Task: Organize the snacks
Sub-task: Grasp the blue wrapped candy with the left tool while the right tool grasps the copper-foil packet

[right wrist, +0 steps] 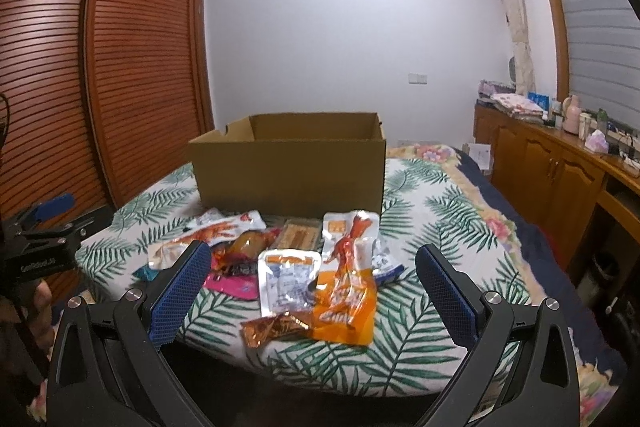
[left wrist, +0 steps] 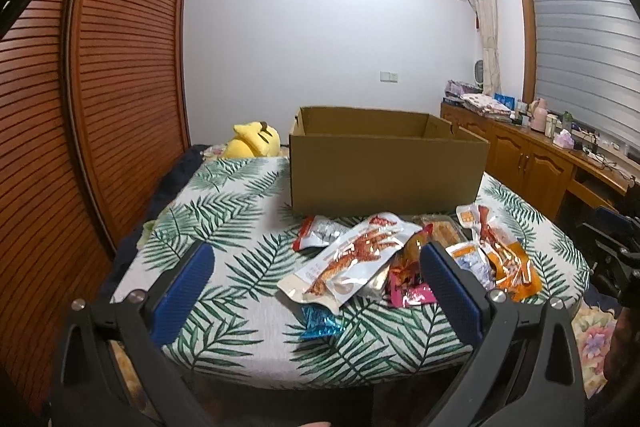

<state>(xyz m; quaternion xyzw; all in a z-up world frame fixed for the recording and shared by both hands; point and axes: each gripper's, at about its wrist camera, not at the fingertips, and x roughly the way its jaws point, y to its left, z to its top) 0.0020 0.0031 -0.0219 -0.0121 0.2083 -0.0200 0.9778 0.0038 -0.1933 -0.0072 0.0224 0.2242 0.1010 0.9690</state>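
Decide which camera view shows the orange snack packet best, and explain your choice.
The right wrist view: the orange packet lies front and centre between the open fingers, whole face visible. The left wrist view shows it off to the right, smaller, partly hidden behind one finger.

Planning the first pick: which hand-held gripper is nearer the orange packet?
Right. The right hand-held gripper has the orange packet between its open fingers; the left hand-held gripper is off to the packet's left.
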